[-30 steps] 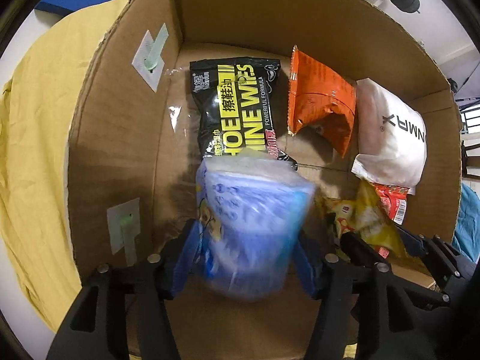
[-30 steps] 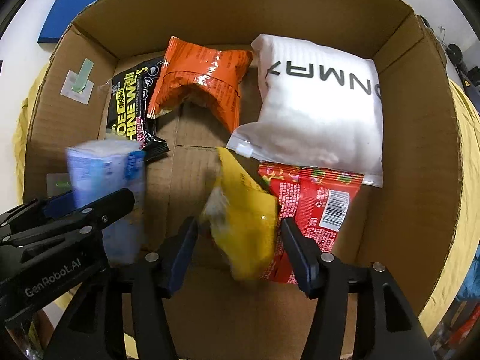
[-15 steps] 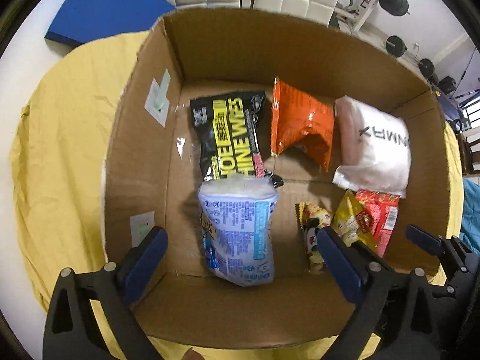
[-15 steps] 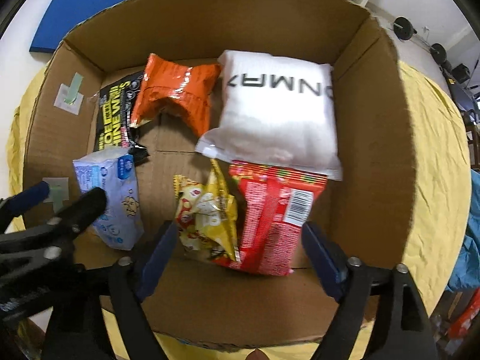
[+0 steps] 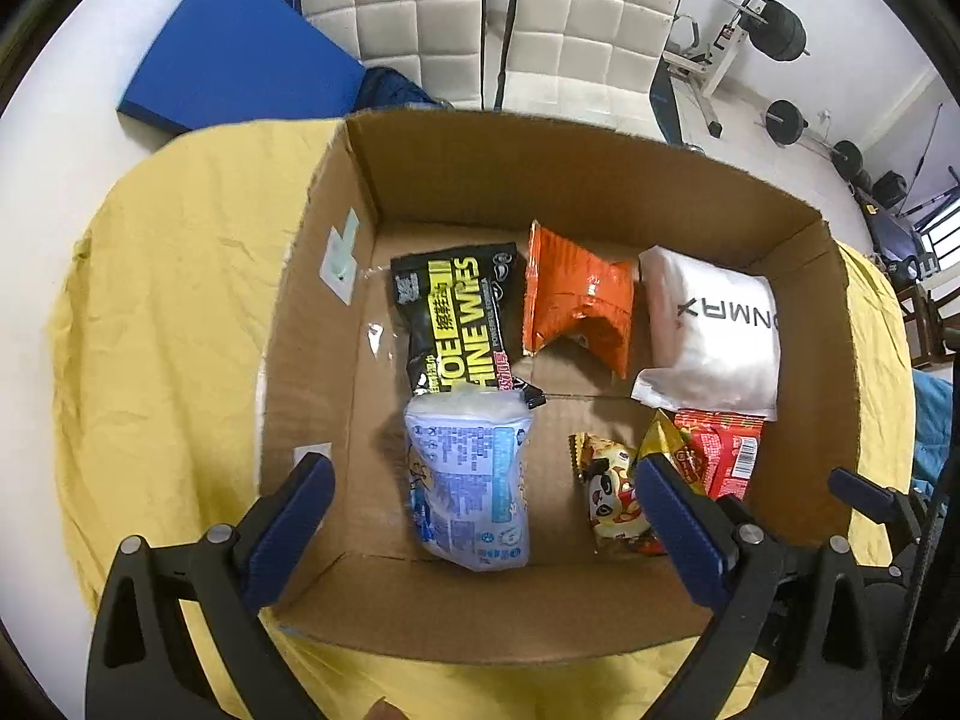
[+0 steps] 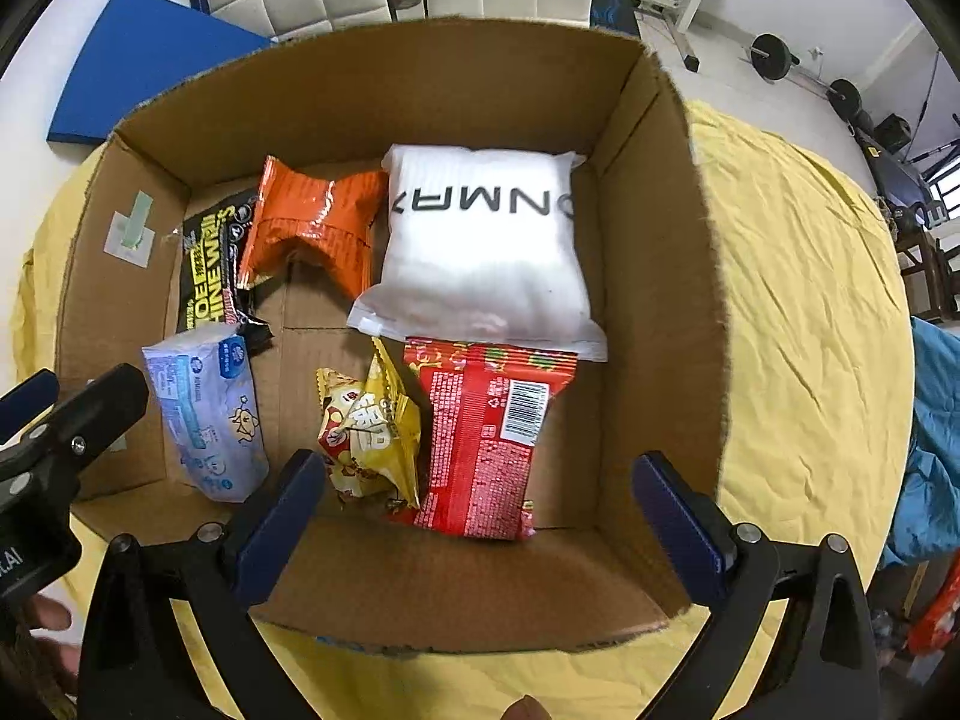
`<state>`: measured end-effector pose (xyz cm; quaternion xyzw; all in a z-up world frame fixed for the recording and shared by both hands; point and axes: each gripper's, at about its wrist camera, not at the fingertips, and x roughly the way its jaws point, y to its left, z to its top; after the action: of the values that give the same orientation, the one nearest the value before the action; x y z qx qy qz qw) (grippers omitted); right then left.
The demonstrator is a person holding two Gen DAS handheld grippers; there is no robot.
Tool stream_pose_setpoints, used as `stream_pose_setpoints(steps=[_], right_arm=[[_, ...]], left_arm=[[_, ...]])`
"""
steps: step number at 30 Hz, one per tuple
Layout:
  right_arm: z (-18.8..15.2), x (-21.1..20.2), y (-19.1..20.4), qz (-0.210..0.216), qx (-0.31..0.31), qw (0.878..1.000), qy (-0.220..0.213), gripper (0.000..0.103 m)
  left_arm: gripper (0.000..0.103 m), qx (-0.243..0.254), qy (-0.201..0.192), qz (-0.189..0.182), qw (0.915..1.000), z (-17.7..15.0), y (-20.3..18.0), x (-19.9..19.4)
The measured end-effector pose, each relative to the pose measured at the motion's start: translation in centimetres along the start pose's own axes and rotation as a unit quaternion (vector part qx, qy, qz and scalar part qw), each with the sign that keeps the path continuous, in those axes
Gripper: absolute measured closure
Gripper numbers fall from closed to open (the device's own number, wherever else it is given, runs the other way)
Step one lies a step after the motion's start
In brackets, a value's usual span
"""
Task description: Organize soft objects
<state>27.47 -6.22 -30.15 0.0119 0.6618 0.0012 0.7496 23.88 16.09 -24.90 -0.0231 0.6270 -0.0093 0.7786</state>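
Observation:
An open cardboard box (image 5: 600, 180) (image 6: 660, 240) holds several soft packs. A pale blue tissue pack (image 5: 468, 480) (image 6: 207, 414) lies front left. A yellow snack bag (image 5: 612, 498) (image 6: 372, 426) lies beside a red packet (image 5: 720, 450) (image 6: 486, 438). Behind them lie a black wipes pack (image 5: 456, 318) (image 6: 210, 264), an orange bag (image 5: 576, 306) (image 6: 312, 222) and a white pouch (image 5: 714, 336) (image 6: 480, 252). My left gripper (image 5: 480, 510) is open and empty above the box's front. My right gripper (image 6: 474, 498) is open and empty above the front right.
The box sits on a yellow cloth (image 5: 168, 312) (image 6: 810, 276). A blue mat (image 5: 240, 54) and white padded chairs (image 5: 492, 18) stand behind. Gym weights (image 5: 780, 30) are at the back right. A blue cloth (image 6: 930, 450) lies at the right.
Both grippers opened, dropping the blue tissue pack and the yellow snack bag into the box, then rose up and back away from it.

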Motion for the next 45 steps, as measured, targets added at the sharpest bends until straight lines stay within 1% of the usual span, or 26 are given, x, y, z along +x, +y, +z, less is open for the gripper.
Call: stream_pose_setpoints(steps=[4,8,10,12,14,16,17,19,21,23,27,30,32,36,39,45], right_arm=[[-0.7,-2.2,-0.6,0.001,0.001,1.0,-0.015,0.0],[-1.5,-5.8,-1.7,0.007,0.003,0.999,-0.039,0.0],[-2.4,-8.0,-2.1,0.002,0.007,0.999,-0.05,0.0],[-3.5,-10.9,-2.7,0.011,0.013,0.998,-0.067,0.0],[-4.4,-13.2,-3.0,0.012,0.015,0.997,-0.081,0.0],[-5.6,-16.1,-3.4,0.008,0.016,0.995,-0.1,0.0],[-6.2,-17.5,-3.8,0.015,0.017,0.994,-0.108,0.0],[-7.3,-20.0,-4.4,0.017,0.02,0.993,-0.119,0.0],[-8.4,-22.0,-4.7,0.015,0.02,0.991,-0.133,0.0],[-9.6,-23.8,-4.9,0.014,0.018,0.99,-0.139,0.0],[-11.9,-26.9,-5.3,0.026,0.02,0.988,-0.15,0.0],[-13.1,-28.4,-5.2,0.029,0.015,0.988,-0.149,0.0],[-13.7,-29.3,-5.3,0.022,0.014,0.988,-0.155,0.0],[-14.3,-30.8,-5.7,0.014,0.013,0.986,-0.165,0.0],[-14.6,-31.4,-5.5,0.01,0.013,0.985,-0.173,0.0],[-15.1,-32.3,-5.2,0.009,0.008,0.983,-0.182,0.0]], left_arm=[[0.0,0.003,-0.012,-0.001,0.9999,-0.3,-0.6,-1.7],[0.0,0.021,-0.044,0.024,0.9985,-1.0,-1.8,-5.1],[0.0,0.025,-0.058,0.027,0.9976,-1.7,-2.3,-6.9],[0.0,0.026,-0.065,0.029,0.9971,-2.4,-2.8,-8.7],[0.0,0.027,-0.076,0.027,0.9964,-3.2,-3.1,-10.8],[0.0,0.026,-0.087,0.018,0.9957,-4.1,-3.4,-13.1],[0.0,0.025,-0.093,0.014,0.9953,-4.5,-3.5,-14.1],[0.0,0.025,-0.099,0.014,0.9947,-5.1,-3.6,-15.8],[0.0,0.027,-0.108,0.01,0.9937,-5.7,-3.9,-17.4],[0.0,0.027,-0.117,0.016,0.9927,-6.2,-4.0,-19.0],[0.0,0.026,-0.131,0.021,0.9908,-7.5,-4.0,-21.9],[0.0,0.02,-0.131,0.026,0.9909,-8.3,-4.0,-23.4],[0.0,0.016,-0.137,0.03,0.99,-9.0,-4.0,-24.6],[0.0,0.015,-0.147,0.025,0.9888,-10.0,-4.1,-26.1],[0.0,0.015,-0.15,0.019,0.9883,-10.4,-4.2,-26.5],[0.0,0.018,-0.152,0.02,0.988,-10.9,-4.4,-26.9]])
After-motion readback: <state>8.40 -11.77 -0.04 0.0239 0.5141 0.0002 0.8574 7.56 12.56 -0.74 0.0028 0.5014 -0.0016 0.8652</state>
